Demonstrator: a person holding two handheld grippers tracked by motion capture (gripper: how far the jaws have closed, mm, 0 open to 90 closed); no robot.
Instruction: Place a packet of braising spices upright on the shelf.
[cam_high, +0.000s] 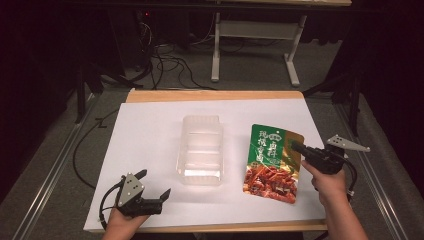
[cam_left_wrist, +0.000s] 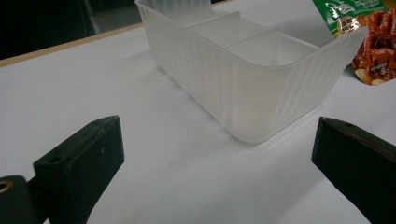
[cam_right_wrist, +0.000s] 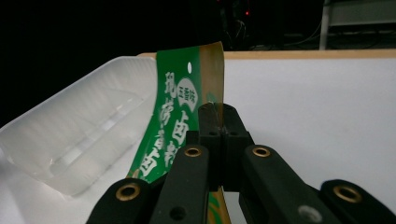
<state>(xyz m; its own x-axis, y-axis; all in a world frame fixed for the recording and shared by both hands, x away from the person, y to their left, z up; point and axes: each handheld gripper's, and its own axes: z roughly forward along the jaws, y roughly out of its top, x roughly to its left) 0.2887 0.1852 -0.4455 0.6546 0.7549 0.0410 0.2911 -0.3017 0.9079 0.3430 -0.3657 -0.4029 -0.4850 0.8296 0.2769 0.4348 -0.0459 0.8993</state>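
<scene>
The right tongs (cam_high: 292, 145) pinch the snack packet (cam_high: 272, 162) beside the clear tray (cam_high: 201, 148); left tongs (cam_high: 155, 185) gape.

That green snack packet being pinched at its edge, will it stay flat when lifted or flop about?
The snack packet looks like thin glossy film, so it will probably sag and swing below the right gripper, which is shut on its upper edge. It seems light. The shiny surface might slip if the pinch loosens.

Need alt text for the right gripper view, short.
The right gripper is shut on the edge of a green snack packet lifted off the white table. A translucent plastic tray sits at left.
</scene>
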